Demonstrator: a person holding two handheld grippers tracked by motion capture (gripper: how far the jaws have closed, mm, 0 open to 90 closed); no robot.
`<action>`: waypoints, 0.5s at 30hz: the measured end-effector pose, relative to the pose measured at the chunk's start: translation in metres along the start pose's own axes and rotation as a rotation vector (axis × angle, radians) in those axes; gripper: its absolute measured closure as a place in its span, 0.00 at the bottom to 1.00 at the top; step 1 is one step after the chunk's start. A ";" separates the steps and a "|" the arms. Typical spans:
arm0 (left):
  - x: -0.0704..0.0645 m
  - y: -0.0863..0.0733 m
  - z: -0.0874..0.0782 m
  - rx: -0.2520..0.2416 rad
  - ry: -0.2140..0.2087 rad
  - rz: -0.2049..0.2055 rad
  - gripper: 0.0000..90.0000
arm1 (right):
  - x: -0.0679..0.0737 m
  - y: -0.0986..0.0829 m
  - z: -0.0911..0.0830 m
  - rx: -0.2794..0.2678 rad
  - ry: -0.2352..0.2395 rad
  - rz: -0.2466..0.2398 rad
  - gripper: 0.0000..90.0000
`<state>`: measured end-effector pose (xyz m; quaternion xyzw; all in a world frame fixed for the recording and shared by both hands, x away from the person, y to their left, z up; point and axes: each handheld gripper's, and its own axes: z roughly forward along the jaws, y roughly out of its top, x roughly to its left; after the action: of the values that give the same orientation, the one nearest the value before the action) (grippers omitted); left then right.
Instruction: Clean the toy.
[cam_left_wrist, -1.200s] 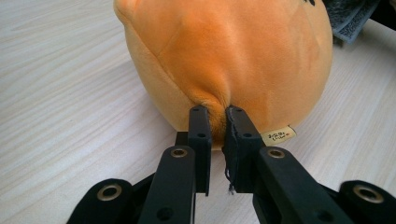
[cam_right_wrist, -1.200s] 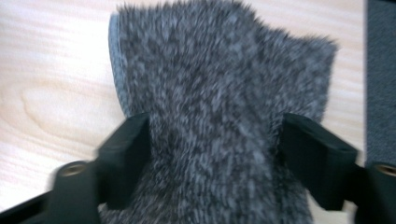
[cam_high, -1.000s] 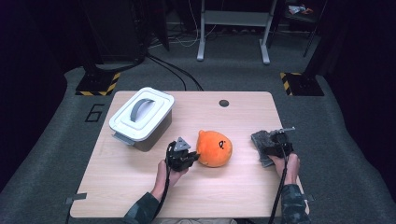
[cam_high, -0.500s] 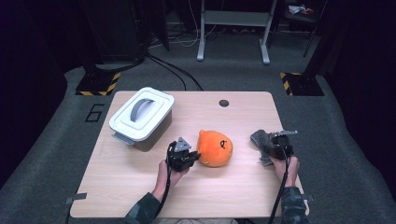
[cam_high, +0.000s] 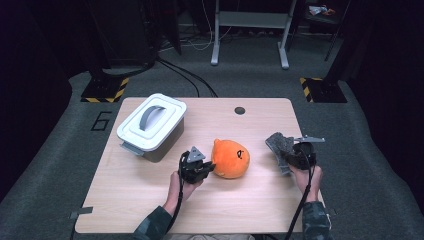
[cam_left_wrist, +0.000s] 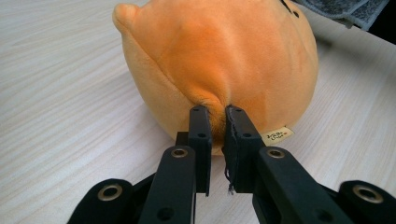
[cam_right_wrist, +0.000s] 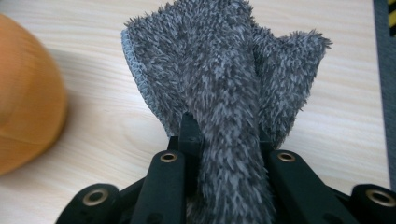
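Note:
An orange plush toy (cam_high: 230, 158) lies near the middle of the wooden table (cam_high: 150, 195). My left gripper (cam_high: 209, 168) is at its left side, and its jaws pinch a fold of the orange plush (cam_left_wrist: 219, 60) in the left gripper view (cam_left_wrist: 217, 116). My right gripper (cam_high: 286, 154) is at the table's right, shut on a grey fuzzy cloth (cam_high: 279, 145). The cloth (cam_right_wrist: 224, 88) stands up between the jaws (cam_right_wrist: 224, 135), and the plush (cam_right_wrist: 25, 93) sits blurred at the left edge of that view.
A white lidded box (cam_high: 151, 125) with a grey handle stands at the back left of the table. A small dark round hole (cam_high: 240, 110) is near the table's far edge. Dark stands and a metal frame stand on the floor beyond.
The right gripper with the grey cloth has shifted slightly away from the person. The left gripper stays on the plush toy.

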<state>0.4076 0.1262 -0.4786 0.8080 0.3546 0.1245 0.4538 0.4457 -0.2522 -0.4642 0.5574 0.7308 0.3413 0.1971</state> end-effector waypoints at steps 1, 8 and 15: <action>-0.001 0.001 0.000 -0.003 -0.004 -0.009 0.91 | 0.002 0.002 -0.002 -0.010 0.007 -0.015 0.83; -0.004 0.003 0.000 -0.007 -0.003 0.007 0.91 | 0.023 0.014 -0.013 -0.034 0.041 -0.075 0.83; -0.004 0.005 0.000 -0.012 -0.002 -0.001 0.91 | 0.044 0.030 -0.024 -0.051 0.081 -0.125 0.83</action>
<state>0.4069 0.1213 -0.4740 0.8053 0.3537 0.1255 0.4589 0.4369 -0.2132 -0.4221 0.4914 0.7625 0.3691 0.2023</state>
